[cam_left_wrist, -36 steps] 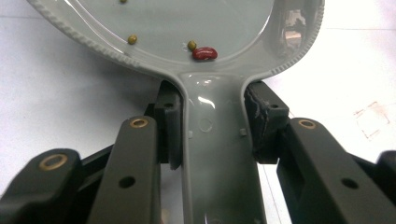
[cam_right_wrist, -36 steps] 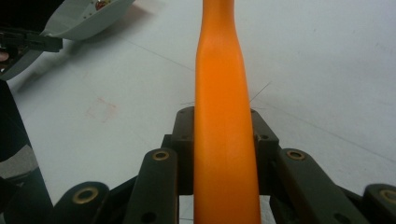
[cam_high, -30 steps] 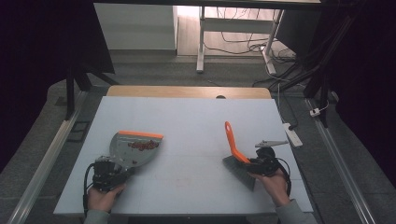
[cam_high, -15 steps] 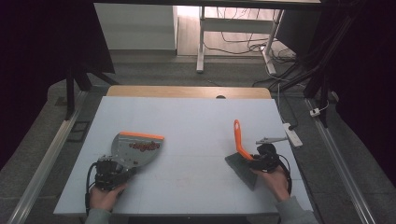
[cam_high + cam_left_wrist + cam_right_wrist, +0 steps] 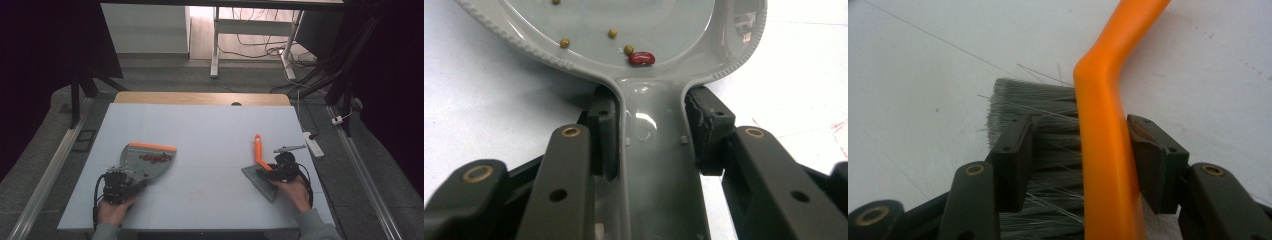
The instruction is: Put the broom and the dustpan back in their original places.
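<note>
Since the earlier frames, we saw the brush (image 5: 261,162) carried toward the right edge of the table (image 5: 210,125), its orange handle swinging from a leftward lean to nearly straight up the table, while the dustpan (image 5: 145,160) kept its place at the left.

We held the dustpan by its grey handle in the left gripper (image 5: 120,186), whose jaws were clamped on either side of that handle in the left gripper view. We found a cluster of small red beans (image 5: 156,158) lying in the pan just behind its orange front lip. Close up, we counted one red bean (image 5: 641,58) and a few small yellowish grains (image 5: 612,33) on the pan floor near the handle root.

We held the brush in the right gripper (image 5: 280,170), with one jaw pressed against the orange handle (image 5: 1103,145) and the other against the grey bristles (image 5: 1043,125). We noted that the bristles pointed toward the person, lying flat on the table. Dustpan and brush lay well apart.
</note>
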The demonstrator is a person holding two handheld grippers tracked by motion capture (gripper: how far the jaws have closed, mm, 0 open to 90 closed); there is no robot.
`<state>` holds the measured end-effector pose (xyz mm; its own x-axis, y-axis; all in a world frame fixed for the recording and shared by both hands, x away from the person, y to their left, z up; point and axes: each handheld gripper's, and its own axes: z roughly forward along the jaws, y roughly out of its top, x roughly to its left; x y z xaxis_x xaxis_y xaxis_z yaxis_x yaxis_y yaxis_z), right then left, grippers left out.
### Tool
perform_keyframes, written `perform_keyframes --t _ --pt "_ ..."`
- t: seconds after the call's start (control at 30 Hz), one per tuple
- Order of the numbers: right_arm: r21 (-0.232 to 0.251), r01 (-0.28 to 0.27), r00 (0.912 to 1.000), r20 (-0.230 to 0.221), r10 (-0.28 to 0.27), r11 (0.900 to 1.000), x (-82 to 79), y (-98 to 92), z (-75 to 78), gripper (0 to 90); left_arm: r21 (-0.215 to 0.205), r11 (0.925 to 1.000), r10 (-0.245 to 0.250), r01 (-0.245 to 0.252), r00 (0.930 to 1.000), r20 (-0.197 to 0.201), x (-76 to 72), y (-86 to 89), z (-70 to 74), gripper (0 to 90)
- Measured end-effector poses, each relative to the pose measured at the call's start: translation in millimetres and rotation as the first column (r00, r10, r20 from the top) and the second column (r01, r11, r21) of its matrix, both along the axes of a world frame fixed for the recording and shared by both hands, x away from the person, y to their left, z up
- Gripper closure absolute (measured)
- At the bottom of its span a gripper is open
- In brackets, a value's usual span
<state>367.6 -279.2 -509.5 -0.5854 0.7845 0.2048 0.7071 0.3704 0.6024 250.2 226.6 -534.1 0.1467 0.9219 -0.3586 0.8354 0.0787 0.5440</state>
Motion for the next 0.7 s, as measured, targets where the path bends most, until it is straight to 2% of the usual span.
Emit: perform_keyframes --t 0.1,0.17,0.3,0.47,0.53,0.6,0.7 --pt "-0.02 0.001 0.9999 0.01 -0.001 1.0 -0.5 1.0 0.3 44.0 0.005 1.0 -0.003 0.003 0.9999 0.011 -0.8 0.1 0.3 53.9" --pt "-0.06 0.015 0.9989 0.045 -0.012 0.998 -1.7 1.7 1.4 42.2 0.008 0.9999 -0.012 0.012 0.9997 0.022 -2.4 1.2 1.3 44.3" --pt "-0.063 0.018 0.9974 0.071 -0.013 0.998 -4.3 0.6 4.3 42.9 0.043 0.9987 -0.031 0.029 0.9987 0.04 -9.6 4.9 5.3 31.9" --pt "-0.054 0.006 0.9907 0.136 0.001 0.999 -10.7 -0.6 10.0 43.3 0.072 0.9963 -0.053 0.047 0.9947 0.088 -18.9 10.8 13.2 29.2" --pt "-0.041 -0.012 0.9872 0.159 0.018 0.999 -13.8 -0.9 12.4 44.2 0.078 0.9937 -0.09 0.081 0.9886 0.12 -21.7 12.0 17.3 29.5" --pt "-0.032 -0.045 0.9815 0.185 0.05 0.998 -17.7 -0.5 15.1 44.3 0.09 0.99 -0.12 0.109 0.9834 0.136 -23.1 11.6 20.4 30.8" --pt "-0.022 -0.081 0.975 0.206 0.084 0.996 -21.5 0.7 17.0 44.6 0.12 0.9813 -0.169 0.151 0.9715 0.166 -24.0 9.2 24.2 32.0"
